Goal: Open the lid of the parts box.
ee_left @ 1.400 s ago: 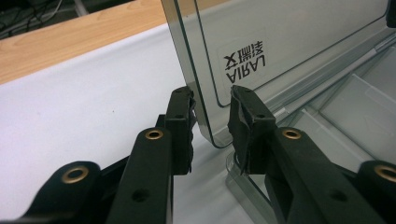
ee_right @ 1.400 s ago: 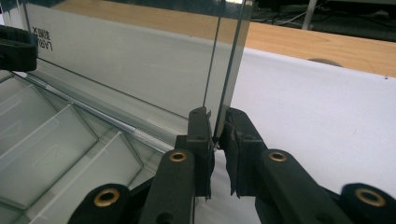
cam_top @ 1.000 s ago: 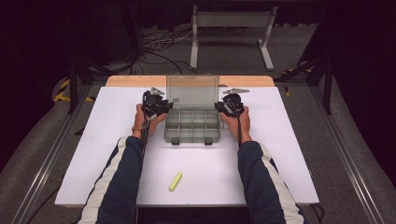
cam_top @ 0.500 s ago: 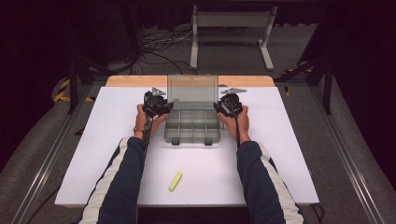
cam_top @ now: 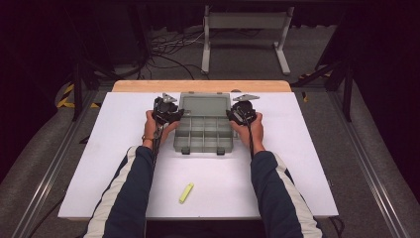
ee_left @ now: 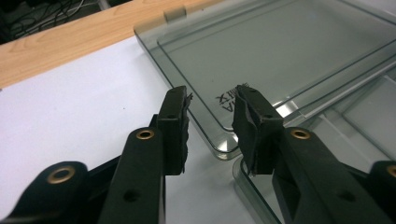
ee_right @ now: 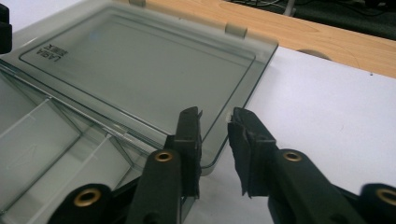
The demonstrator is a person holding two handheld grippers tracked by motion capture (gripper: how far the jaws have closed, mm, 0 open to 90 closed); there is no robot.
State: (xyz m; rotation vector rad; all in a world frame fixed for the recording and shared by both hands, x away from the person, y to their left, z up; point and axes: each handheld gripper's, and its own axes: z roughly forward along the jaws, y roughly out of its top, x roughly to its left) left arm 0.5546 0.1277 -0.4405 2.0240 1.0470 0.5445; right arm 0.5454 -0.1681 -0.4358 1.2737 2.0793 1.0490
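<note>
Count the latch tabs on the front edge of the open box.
2. One tab sits at the front edge's left end, the other tab toward its right end, both on the box rim facing the person.

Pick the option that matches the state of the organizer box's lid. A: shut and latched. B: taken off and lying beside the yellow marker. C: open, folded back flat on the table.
C: the lid lies flat behind the organizer box, whose empty compartments are exposed.
</note>
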